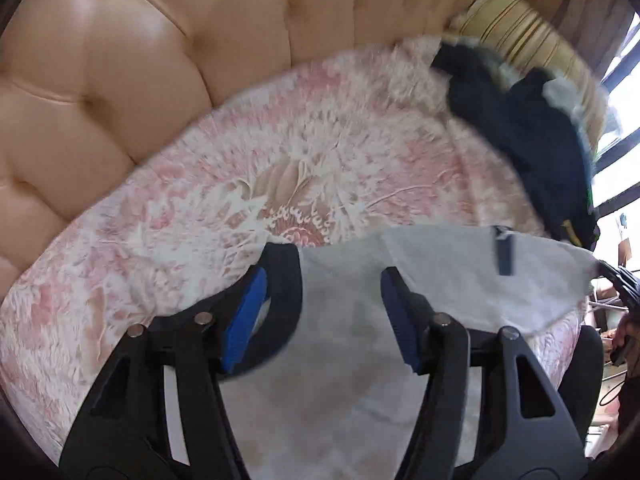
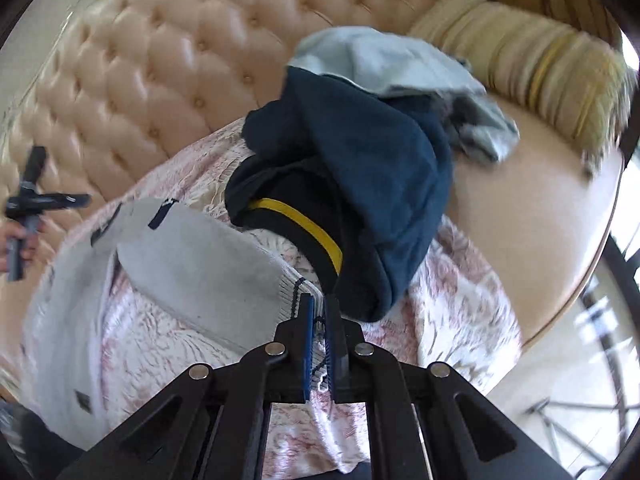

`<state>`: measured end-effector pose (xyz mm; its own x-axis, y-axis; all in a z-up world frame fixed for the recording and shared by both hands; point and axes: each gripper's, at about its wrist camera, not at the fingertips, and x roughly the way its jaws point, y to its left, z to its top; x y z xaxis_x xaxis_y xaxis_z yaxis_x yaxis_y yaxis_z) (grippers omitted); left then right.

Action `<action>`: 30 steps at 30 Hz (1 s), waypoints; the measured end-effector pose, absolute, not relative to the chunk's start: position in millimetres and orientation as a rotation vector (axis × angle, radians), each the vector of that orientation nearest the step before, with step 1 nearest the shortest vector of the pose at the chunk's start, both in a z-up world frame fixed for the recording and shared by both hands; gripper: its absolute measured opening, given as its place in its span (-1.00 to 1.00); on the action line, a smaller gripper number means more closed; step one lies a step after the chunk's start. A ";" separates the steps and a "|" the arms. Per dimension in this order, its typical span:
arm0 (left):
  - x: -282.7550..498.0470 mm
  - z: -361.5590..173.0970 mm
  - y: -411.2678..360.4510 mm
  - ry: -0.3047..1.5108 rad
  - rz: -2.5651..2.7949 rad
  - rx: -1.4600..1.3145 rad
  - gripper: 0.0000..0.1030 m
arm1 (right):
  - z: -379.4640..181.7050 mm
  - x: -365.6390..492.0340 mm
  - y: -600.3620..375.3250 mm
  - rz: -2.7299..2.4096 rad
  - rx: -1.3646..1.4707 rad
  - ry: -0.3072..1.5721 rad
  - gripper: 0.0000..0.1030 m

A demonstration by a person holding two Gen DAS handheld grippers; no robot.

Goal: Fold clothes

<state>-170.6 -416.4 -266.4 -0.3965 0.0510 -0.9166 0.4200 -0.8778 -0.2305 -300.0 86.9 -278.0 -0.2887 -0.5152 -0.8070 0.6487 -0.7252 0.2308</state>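
Note:
A light grey sweater (image 1: pixel 360 320) with dark trim lies spread on the pink floral sofa cover (image 1: pixel 240 184). My left gripper (image 1: pixel 320 308) hovers open just over it. Its left finger sits by the black neck band (image 1: pixel 286 280), and nothing is clamped. In the right wrist view the sweater (image 2: pixel 192 264) is partly lifted and draped. My right gripper (image 2: pixel 319 320) is shut on its ribbed, striped hem (image 2: pixel 290 296). The left gripper (image 2: pixel 30 204) shows far left, held by a hand.
A heap of dark navy clothes (image 2: pixel 360 184) with a yellow stripe sits just behind the right gripper, with a pale blue garment (image 2: pixel 384 64) on top. The tufted tan sofa back (image 1: pixel 120 60) rises behind. A gold striped cushion (image 2: pixel 540 68) lies at the right end.

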 end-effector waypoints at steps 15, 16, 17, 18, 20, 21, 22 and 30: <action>-196.1 -303.5 -449.3 0.893 -2.099 1.688 -0.72 | -301.3 -327.2 67.5 -2.105 1.287 0.319 -0.91; -193.8 -301.8 -450.4 0.914 -2.105 1.666 -0.72 | -301.6 -327.0 66.8 -2.108 1.289 0.325 -0.91; -191.7 -301.4 -450.8 0.927 -2.103 1.650 -0.73 | -301.8 -326.7 66.2 -2.111 1.291 0.330 -0.91; -190.2 -303.7 -450.6 0.930 -2.098 1.644 -0.73 | -302.0 -326.3 65.6 -2.114 1.293 0.335 -0.91; -189.1 -309.5 -451.8 0.936 -2.079 1.643 -0.74 | -302.4 -325.6 64.4 -2.121 1.297 0.346 -0.92; -188.3 -312.1 -451.7 0.941 -2.070 1.641 -0.74 | -303.3 -326.2 64.8 -2.123 1.301 0.341 -0.92; -188.6 -312.5 -451.7 0.942 -2.068 1.637 -0.74 | -304.4 -327.1 65.5 -2.125 1.305 0.335 -0.92; -191.0 -314.4 -454.7 0.948 -2.048 1.589 -0.42 | -302.1 -333.3 74.1 -2.129 1.345 0.235 -0.89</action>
